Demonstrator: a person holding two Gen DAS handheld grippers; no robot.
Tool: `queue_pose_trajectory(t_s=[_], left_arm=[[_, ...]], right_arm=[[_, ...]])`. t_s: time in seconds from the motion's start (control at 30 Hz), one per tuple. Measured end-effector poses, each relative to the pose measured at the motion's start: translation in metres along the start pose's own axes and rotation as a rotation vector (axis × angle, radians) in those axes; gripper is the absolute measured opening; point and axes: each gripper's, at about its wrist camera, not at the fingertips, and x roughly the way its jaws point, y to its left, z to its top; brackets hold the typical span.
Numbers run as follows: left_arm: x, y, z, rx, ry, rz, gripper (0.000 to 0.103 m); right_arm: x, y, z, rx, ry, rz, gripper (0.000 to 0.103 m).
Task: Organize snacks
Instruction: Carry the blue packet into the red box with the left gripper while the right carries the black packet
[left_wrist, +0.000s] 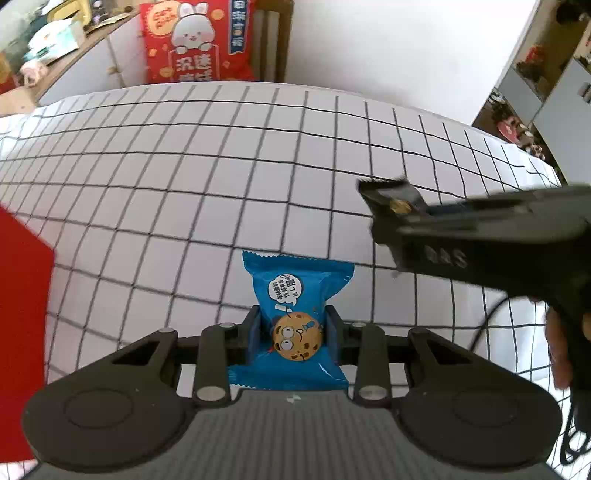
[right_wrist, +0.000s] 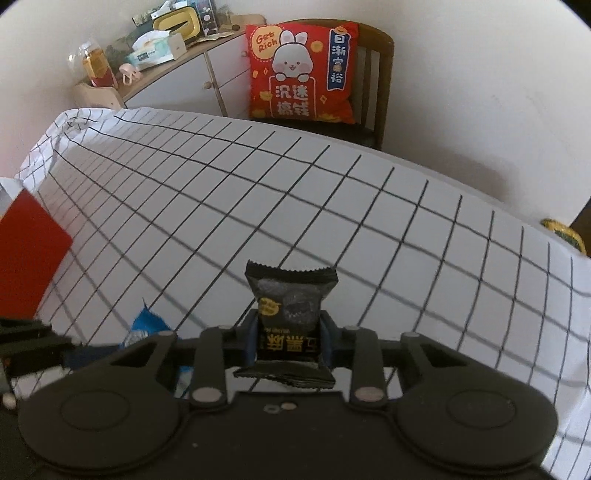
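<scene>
A blue cookie snack packet (left_wrist: 295, 291) with a cartoon cookie face is clamped upright between the fingers of my left gripper (left_wrist: 293, 314), lifted above the checked tablecloth (left_wrist: 184, 166). My right gripper (right_wrist: 290, 325) is shut on a black snack packet (right_wrist: 290, 295) with gold lettering, also held off the cloth. In the left wrist view the right gripper (left_wrist: 391, 218) hangs at the right with the black packet (left_wrist: 388, 195) poking out of its tip. In the right wrist view a corner of the blue packet (right_wrist: 147, 325) shows at lower left.
A red box (left_wrist: 22, 314) stands at the table's left edge, and the red box (right_wrist: 26, 258) also shows in the right wrist view. Beyond the far edge a chair holds a red rabbit cushion (right_wrist: 299, 74), beside a cluttered cabinet (right_wrist: 221, 74). A person's hand (left_wrist: 557, 354) holds the right gripper.
</scene>
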Motion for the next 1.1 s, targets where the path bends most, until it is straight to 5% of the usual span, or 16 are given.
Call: queue_pose_trajectory(t_s=[0.57, 1.1], left_arm=[[-0.078, 0.062, -0.042, -0.132, -0.018, -0.006, 0.034], [-0.163, 0.128, -0.091, -0.135, -0.062, -0.069, 0.034]], right_arm=[[-0.089, 0.069, -0.051, 0.017, -0.036, 0.000, 0.031], [-0.146, 0.166, -0.074, -0.023, -0.110, 0.017, 0.031]])
